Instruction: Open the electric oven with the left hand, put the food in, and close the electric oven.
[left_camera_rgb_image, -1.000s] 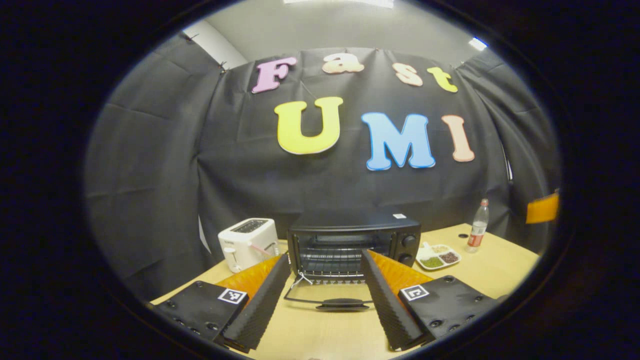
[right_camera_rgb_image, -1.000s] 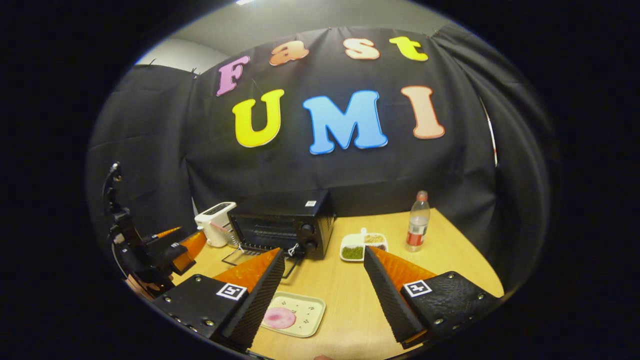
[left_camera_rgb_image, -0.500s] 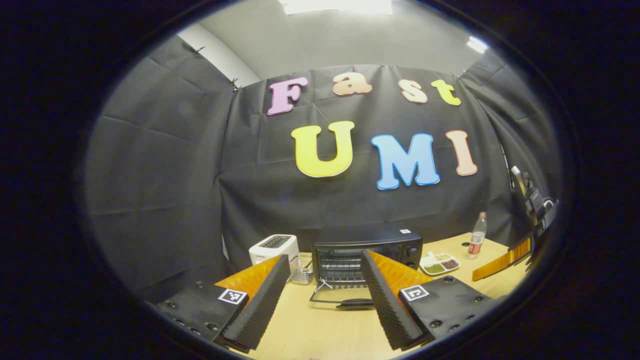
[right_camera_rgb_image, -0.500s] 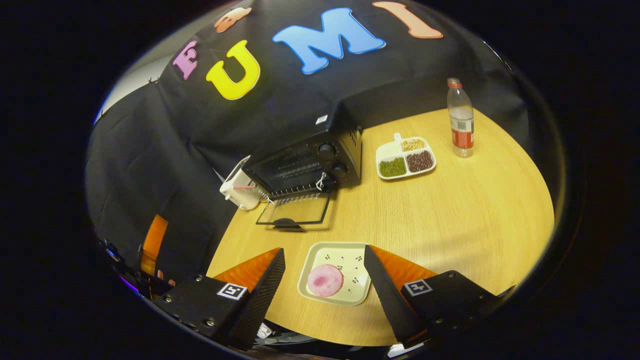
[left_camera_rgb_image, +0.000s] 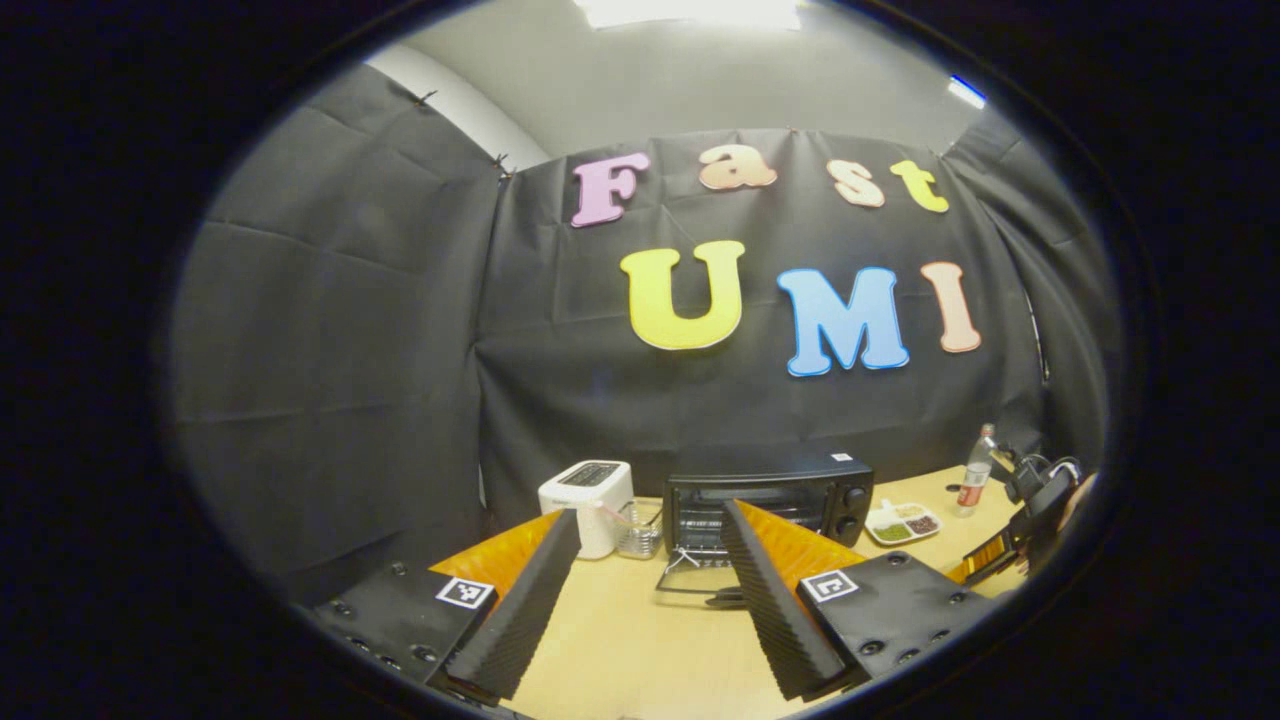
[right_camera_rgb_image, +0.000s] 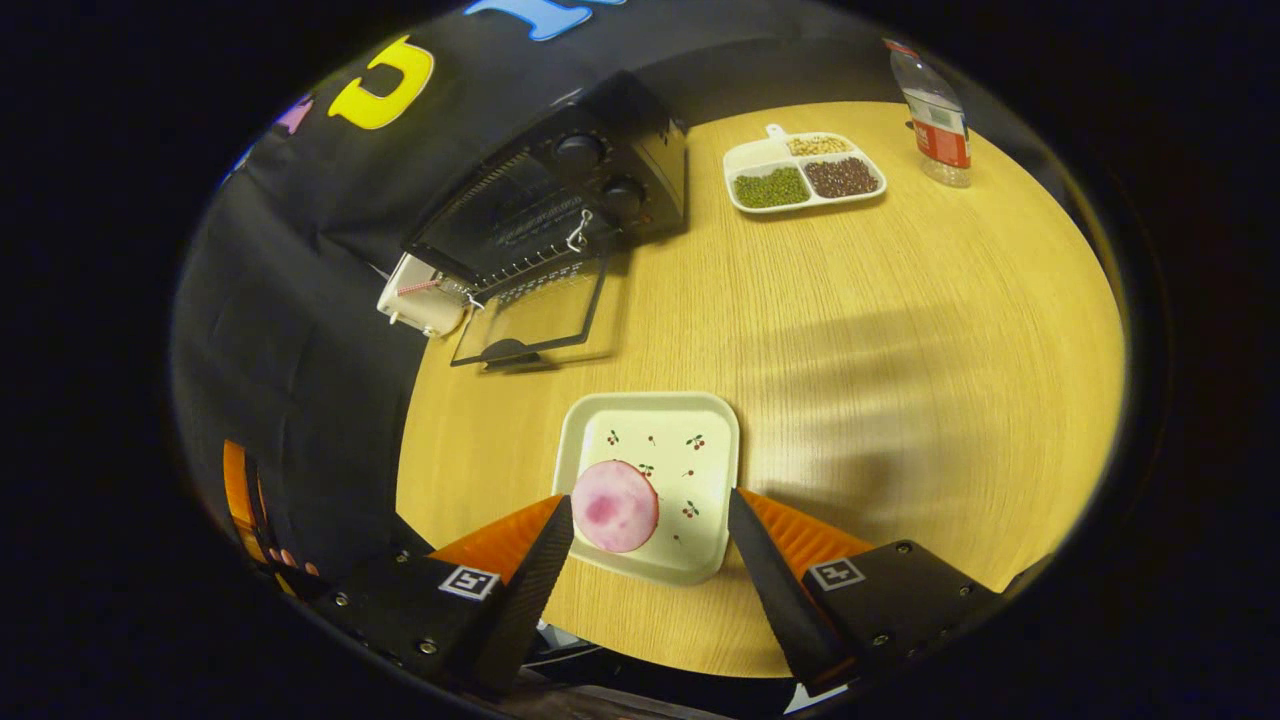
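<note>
The black electric oven (left_camera_rgb_image: 770, 497) stands at the back of the table, its glass door (left_camera_rgb_image: 700, 588) folded down flat. My left gripper (left_camera_rgb_image: 650, 515) hangs open well back from it, nothing between its fingers. In the right gripper view the oven (right_camera_rgb_image: 560, 190) and its lowered door (right_camera_rgb_image: 535, 320) lie at the upper left. A round pink piece of food (right_camera_rgb_image: 614, 506) rests on a pale square plate (right_camera_rgb_image: 690, 420) near the table's front. My right gripper (right_camera_rgb_image: 648, 503) hovers open over that plate, one finger on each side of the food, apart from it.
A white toaster (left_camera_rgb_image: 590, 497) stands left of the oven. A sectioned dish of beans (right_camera_rgb_image: 805, 172) and a plastic bottle (right_camera_rgb_image: 935, 110) stand to its right. The right gripper (left_camera_rgb_image: 1030, 505) shows at the far right edge. The wooden table (right_camera_rgb_image: 900, 350) spreads wide.
My left gripper has drawn back from the open oven, which now looks smaller. My right gripper has tipped downward and come in close over the plate with the pink food.
</note>
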